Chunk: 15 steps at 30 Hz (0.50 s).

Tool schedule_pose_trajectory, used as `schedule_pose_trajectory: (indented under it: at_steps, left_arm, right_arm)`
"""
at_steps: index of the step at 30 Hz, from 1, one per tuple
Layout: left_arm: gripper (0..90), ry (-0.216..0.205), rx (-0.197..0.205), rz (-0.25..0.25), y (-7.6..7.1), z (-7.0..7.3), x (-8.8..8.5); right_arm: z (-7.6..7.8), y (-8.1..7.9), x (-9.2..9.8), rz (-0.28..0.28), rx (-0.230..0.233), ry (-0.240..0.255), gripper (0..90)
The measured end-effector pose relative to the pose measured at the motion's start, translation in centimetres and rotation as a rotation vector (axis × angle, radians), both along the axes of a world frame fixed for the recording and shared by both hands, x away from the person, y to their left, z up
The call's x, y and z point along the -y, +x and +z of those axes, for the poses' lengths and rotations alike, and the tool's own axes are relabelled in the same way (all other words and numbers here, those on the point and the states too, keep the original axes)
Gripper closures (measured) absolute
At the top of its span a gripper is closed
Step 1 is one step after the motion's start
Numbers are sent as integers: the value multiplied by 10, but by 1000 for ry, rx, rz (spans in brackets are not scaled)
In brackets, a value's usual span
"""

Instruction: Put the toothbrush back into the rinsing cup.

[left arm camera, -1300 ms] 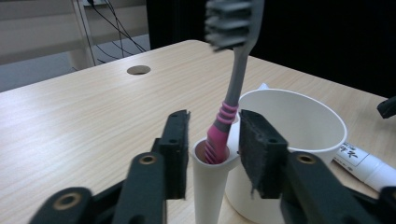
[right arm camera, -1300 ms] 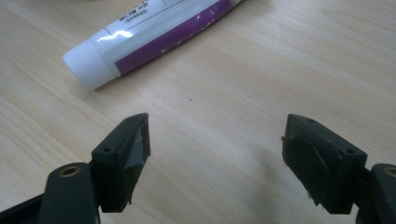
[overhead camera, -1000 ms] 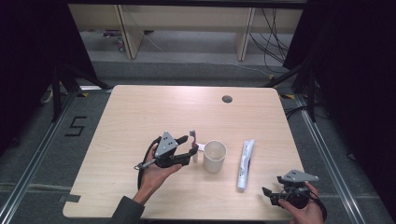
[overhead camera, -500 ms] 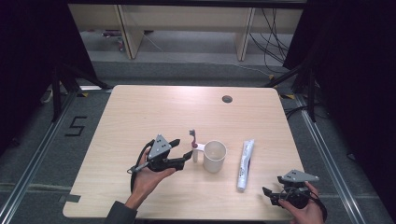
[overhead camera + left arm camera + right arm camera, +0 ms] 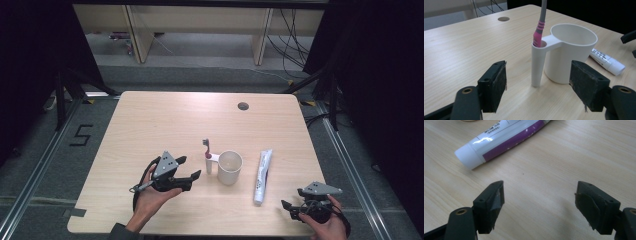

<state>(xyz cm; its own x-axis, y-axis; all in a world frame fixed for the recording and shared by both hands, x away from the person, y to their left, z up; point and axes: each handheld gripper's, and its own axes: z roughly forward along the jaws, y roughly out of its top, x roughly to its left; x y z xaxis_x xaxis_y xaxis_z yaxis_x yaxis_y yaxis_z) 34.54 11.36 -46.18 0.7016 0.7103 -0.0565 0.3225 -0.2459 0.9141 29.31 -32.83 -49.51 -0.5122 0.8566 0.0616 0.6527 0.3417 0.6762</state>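
The cup (image 5: 571, 53) stands just beyond the left gripper's (image 5: 537, 87) spread jaws.

Pale wooden bench (image 5: 165, 120) across mid-frame, round grommet hole (image 5: 243, 106) at its upper right. Grey floor around, "5" marking (image 5: 81, 135) at left. Cables (image 5: 292, 30) at upper right.

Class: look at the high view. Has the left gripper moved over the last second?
Yes. The left gripper has drawn back from the cup, toward the table's near edge, fingers open.
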Motion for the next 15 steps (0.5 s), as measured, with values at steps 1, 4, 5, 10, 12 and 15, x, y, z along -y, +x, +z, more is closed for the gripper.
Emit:
schedule_pose_trajectory:
  at_steps: [1, 4, 5, 10, 12, 15]
  left_arm:
    - [282, 5, -6, 2, -2, -1, -1]
    - [268, 12, -27, 5, -6, -4, -1]
    - [264, 17, -33, 10, -8, -5, -1]
    - [243, 58, -62, 1, -15, -10, -3]
    - [239, 80, -67, -7, -21, -14, -3]
    - [238, 95, -64, -8, -26, -14, -5]
  right_arm:
    - [0, 2, 2, 18, 28, -22, 243]
    - [-1, 2, 2, 20, 44, -23, 243]
    - [-2, 1, 1, 13, 29, -9, 243]
    - [0, 2, 2, 21, 29, -19, 243]
    - [0, 2, 3, 21, 28, -19, 243]
    - [0, -1, 0, -1, -5, 3, 243]
